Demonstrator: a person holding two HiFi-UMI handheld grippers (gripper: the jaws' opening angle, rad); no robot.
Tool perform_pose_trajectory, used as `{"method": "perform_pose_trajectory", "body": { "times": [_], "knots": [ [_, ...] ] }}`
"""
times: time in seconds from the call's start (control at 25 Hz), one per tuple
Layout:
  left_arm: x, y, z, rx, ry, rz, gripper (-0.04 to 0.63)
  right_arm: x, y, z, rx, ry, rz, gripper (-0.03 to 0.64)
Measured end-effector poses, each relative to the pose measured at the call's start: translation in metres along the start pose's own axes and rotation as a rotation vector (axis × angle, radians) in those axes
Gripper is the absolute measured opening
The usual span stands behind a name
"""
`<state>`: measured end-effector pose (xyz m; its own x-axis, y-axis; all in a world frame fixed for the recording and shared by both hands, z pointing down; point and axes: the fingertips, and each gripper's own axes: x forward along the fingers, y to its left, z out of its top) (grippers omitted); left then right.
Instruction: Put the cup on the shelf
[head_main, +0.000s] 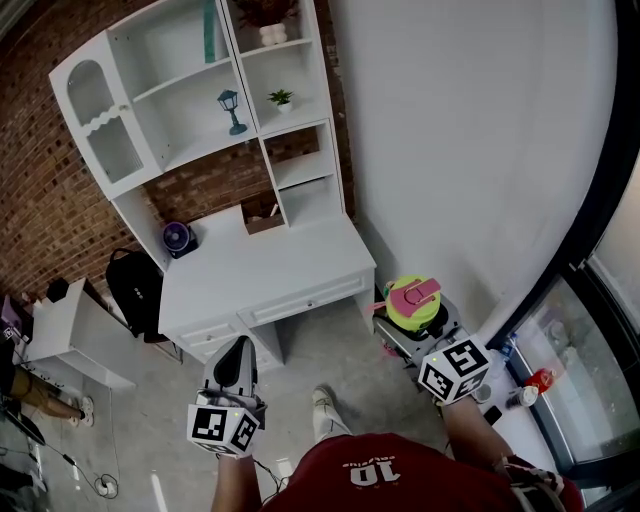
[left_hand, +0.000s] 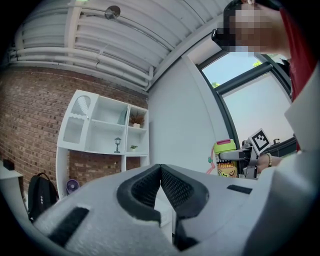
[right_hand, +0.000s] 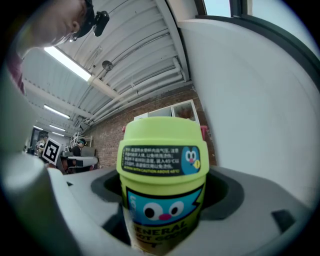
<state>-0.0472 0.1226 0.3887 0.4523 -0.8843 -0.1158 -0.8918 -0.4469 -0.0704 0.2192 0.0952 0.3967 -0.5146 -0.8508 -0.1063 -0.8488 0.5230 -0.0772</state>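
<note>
Lime-green cup (right_hand: 162, 170), one, held upright by the right gripper (head_main: 412, 318); left gripper (left_hand: 160, 182) closed, empty; one white shelf (head_main: 190, 90) far left.

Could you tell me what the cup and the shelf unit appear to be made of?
The cup: probably plastic, with a smooth matte lime-green lid and a printed cartoon wrap round the body. The shelf unit: likely painted wood or board, uniformly white, with flat panels and crisp edges; no grain shows, so the core is uncertain.
</note>
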Motion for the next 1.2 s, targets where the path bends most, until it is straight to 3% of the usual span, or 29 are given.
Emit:
{"method": "perform_pose_trajectory", "body": {
  "times": [0.64, 1.0, 1.2],
  "knots": [
    [0.107, 0.114, -0.026, -0.041, 0.027, 0.015, -0.002, 0.159, -0.04, 0.011, -0.01, 0.006, -0.016, 0.414],
    [0.163, 0.205, -0.031, -0.06, 0.008, 0.012, -0.002, 0.259, -0.056, 0.006, 0.002, 0.009, -0.09, 0.414],
    [0.196, 0.246, -0.04, -0.165, 0.006, -0.023, -0.002, 0.319, -0.054, 0.008, -0.028, 0.012, -0.083, 0.414]
  ]
}}
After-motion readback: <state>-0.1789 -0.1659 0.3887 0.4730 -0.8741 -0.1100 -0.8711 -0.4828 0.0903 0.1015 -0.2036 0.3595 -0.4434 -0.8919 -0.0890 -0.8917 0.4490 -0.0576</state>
